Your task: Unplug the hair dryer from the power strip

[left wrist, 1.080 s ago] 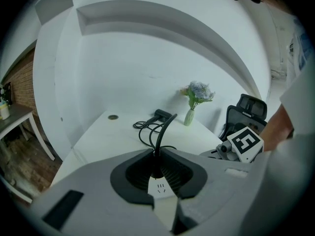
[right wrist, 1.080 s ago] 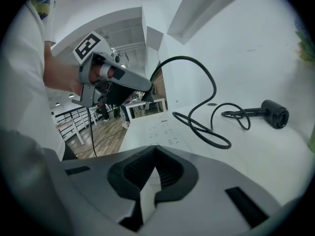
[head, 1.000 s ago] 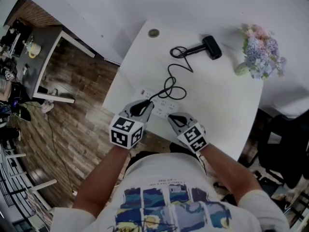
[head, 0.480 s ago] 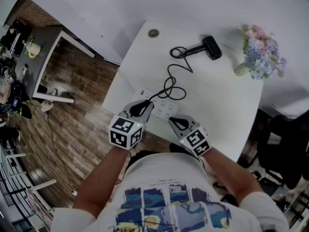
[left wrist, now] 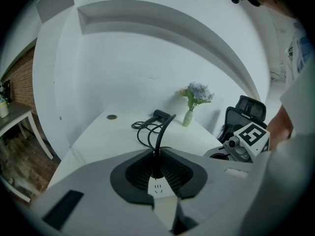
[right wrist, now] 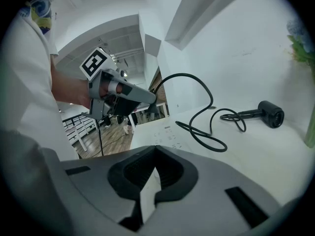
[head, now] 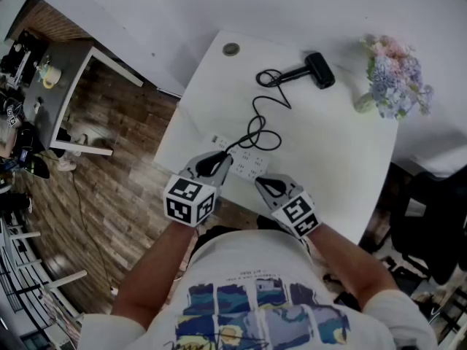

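Left tongs (head: 217, 160) clamped on the black plug (left wrist: 156, 168) at the 9 o'clock end of the white power strip (head: 248, 160), right tongs (head: 261, 181) closed, empty at its 4 o'clock end. Grip's done, the pull-out looks not yet done, and the black hair dryer (head: 318, 70) lies at 1 o'clock.

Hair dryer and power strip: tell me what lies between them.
Only the black cord from the hair dryer, looping over bare table to the power strip, clear in the head view; its plug is clamped in the left gripper.
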`<state>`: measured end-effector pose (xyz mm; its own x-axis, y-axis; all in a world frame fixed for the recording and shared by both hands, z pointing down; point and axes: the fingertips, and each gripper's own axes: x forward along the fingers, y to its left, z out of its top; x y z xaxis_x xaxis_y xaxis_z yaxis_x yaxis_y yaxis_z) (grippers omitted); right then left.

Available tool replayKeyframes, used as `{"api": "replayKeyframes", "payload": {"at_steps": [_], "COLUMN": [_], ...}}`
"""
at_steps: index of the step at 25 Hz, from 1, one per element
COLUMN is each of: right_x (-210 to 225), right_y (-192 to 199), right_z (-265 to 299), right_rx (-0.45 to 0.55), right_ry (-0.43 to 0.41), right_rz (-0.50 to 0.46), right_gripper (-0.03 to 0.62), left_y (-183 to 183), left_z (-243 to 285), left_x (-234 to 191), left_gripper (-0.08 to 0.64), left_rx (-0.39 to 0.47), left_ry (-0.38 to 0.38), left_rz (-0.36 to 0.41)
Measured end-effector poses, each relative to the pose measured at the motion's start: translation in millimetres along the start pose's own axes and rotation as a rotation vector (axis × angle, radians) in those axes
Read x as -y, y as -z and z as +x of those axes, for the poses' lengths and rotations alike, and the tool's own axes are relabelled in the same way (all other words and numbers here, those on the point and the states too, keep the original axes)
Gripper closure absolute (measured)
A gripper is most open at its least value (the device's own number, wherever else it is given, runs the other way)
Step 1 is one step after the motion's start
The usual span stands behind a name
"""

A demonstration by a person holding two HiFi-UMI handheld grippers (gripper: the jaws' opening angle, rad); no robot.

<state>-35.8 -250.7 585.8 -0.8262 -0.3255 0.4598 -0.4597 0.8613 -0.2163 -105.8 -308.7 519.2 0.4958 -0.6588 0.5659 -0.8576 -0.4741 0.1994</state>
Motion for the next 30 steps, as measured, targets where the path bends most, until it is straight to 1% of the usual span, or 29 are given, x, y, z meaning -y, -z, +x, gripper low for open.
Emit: {"api": "replayKeyframes", "payload": {"at_steps": [30], "right_x": [0.2], "right_y": [0.9], "right_z": [8.0], "right_rx": [-0.017], "right_ry": [-0.017], "right_rz": [0.008], "right_gripper": [0.594], "left_y": [0.7], "left_z": [4.4], "left_x": [-7.1], "left_gripper": [0.517], "left_rx": [-0.006], "left_ry": [0.006], "left_rz": [-0.032]}}
